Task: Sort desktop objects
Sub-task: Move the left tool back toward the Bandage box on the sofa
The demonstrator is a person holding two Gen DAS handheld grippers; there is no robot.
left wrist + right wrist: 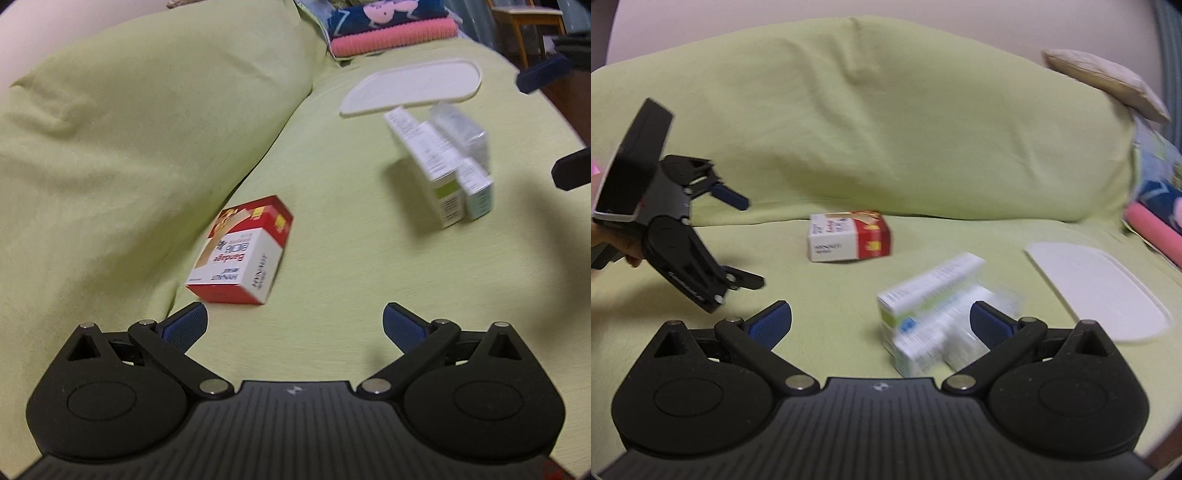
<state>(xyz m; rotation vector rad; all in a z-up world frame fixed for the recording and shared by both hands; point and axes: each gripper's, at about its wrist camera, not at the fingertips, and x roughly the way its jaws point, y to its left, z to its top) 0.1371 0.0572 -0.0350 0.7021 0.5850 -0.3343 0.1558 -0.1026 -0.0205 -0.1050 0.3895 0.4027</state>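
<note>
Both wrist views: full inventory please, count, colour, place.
bandage box: 1, red and white, lying on the green cover near the backrest
small cartons: about 3, white with green or blue ends, clustered beside the tray; blurred
tray: 1, white, flat on the cover, empty
folded towels: 2, pink under navy, stacked beyond the tray
cushion: 1, beige, on top of the backrest
green cover: 1, over seat and backrest
chair: 1, wooden, background
left gripper: open, empty
right gripper: open, by the cartons
hand: 1, holding the left gripper
</note>
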